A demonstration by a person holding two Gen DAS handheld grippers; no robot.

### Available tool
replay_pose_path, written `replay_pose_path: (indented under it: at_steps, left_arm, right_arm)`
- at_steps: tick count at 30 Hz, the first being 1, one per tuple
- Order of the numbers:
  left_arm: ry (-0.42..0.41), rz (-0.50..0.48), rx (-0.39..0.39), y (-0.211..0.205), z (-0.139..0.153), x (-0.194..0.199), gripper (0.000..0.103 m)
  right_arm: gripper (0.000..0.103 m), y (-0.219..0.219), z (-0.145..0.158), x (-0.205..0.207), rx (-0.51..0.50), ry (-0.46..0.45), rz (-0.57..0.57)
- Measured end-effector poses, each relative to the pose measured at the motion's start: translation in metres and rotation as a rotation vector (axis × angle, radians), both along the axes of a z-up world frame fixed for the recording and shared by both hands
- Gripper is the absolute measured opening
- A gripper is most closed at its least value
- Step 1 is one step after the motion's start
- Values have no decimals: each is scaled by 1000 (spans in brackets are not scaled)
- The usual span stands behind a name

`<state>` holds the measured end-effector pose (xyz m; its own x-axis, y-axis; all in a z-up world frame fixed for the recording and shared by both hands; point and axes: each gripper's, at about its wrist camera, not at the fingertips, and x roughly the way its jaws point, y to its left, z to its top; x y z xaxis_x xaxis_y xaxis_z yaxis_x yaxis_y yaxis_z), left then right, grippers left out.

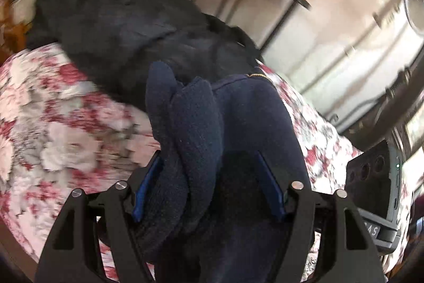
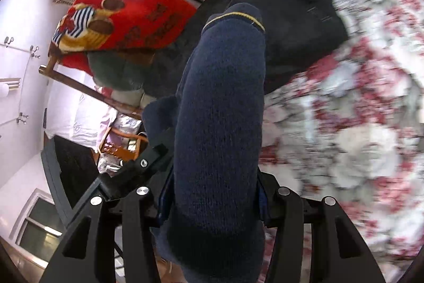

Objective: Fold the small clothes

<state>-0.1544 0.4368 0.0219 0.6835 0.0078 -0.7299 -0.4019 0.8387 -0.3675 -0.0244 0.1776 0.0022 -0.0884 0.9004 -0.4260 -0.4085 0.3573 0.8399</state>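
Both grippers — left gripper (image 1: 212, 177), right gripper (image 2: 212, 192) — clamp the navy sock (image 2: 220, 123); ahead lies a dark, blurred garment (image 1: 127, 25), perhaps a jacket.

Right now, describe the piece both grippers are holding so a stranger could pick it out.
Find the floral bedspread; a black garment lies heaped on it. In front, clamped in both grippers, is the navy knit piece. Unlike the black heap, it is dark blue and has a thin yellow stripe at its end.
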Motion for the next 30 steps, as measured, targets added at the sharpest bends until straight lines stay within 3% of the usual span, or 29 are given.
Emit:
replay_pose_path:
  at_steps: [7, 13, 16, 19, 20, 21, 22, 23, 25, 27, 30]
  left_arm:
    - [-34, 161, 11, 73, 7, -51, 67]
    - [-32, 288, -23, 125, 1, -87, 67]
    - [17, 313, -44, 145, -16, -94, 67]
    - [204, 338, -73, 161, -61, -90, 68]
    - [318, 359, -67, 168, -83, -88, 70]
    - [372, 353, -86, 172, -100, -87, 78]
    - [363, 342, -107, 174, -105, -88, 80]
    - [370, 331, -81, 173, -104, -89, 83]
    - [421, 353, -2, 169, -102, -88, 98]
    - [418, 355, 2, 168, -101, -88, 98]
    - [397, 395, 12, 170, -91, -96, 98]
  right_arm:
    - [52, 84, 1, -31, 31, 20, 120]
    - [51, 146, -6, -62, 20, 16, 219]
    - [50, 166, -22, -71, -10, 15, 247]
    - [50, 185, -63, -72, -183, -10, 239]
    - [50, 186, -82, -70, -233, 2, 228]
    - [51, 182, -93, -68, -212, 35, 221]
    - [50, 181, -96, -66, -202, 48, 222]
    - [51, 181, -95, -67, -203, 39, 224]
    - [54, 185, -84, -74, -241, -36, 232]
    - [56, 192, -74, -77, -272, -83, 235]
    - [58, 185, -71, -78, -271, -78, 222]
